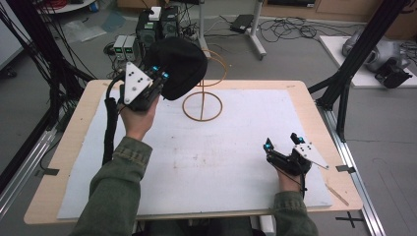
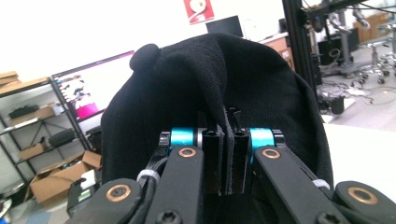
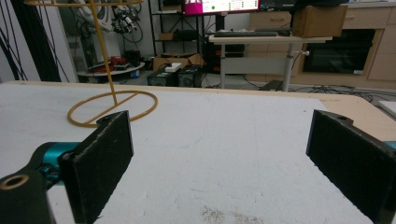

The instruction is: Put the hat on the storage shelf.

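Note:
A black knit cap (image 1: 180, 66) with a small button on top hangs above the table's far left, and my left gripper (image 1: 158, 74) is shut on its brim. Seen from the left gripper view, the cap (image 2: 205, 88) bulges over the closed jaws, a fold of cloth pinched between them. A yellow wire stand (image 1: 202, 105) with a ring base and a ring on top rises just right of the cap; the same stand (image 3: 112, 106) shows in the right gripper view. My right gripper (image 1: 281, 141) rests low at the table's near right, open, jaws wide apart with nothing between them.
A white sheet (image 1: 221, 162) covers most of the wooden table (image 1: 69, 147). Black frame posts (image 1: 364, 49) stand at the right and left edges. Computers and cables lie on the floor beyond the far edge.

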A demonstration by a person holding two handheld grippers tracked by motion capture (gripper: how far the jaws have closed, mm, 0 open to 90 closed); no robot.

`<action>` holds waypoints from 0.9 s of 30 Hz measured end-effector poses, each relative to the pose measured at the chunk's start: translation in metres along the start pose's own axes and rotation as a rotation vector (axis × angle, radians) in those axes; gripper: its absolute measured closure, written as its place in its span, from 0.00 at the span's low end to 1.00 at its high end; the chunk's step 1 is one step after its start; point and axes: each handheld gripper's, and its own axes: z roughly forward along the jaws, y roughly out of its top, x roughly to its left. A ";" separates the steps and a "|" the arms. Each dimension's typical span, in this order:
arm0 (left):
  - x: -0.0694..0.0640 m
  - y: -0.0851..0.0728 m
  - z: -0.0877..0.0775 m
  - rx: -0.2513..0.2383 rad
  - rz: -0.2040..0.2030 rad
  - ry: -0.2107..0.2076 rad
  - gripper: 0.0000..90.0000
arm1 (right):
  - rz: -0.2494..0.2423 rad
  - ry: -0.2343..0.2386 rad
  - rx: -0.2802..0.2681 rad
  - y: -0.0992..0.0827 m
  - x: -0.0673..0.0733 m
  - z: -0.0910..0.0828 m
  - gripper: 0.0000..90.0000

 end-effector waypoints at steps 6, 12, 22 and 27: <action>-0.008 0.010 0.026 0.010 0.020 -0.010 0.97 | -0.005 -0.002 -0.007 0.000 -0.001 0.000 0.07; -0.004 0.013 0.052 0.035 0.029 0.011 0.97 | 0.009 -0.001 -0.014 0.001 -0.002 0.000 0.07; 0.002 0.015 0.089 0.062 -0.005 -0.001 0.97 | -0.010 0.015 -0.001 0.000 -0.002 0.003 0.07; 0.004 0.018 0.101 0.058 -0.003 0.004 0.97 | -0.026 0.036 0.007 -0.001 0.001 0.005 0.07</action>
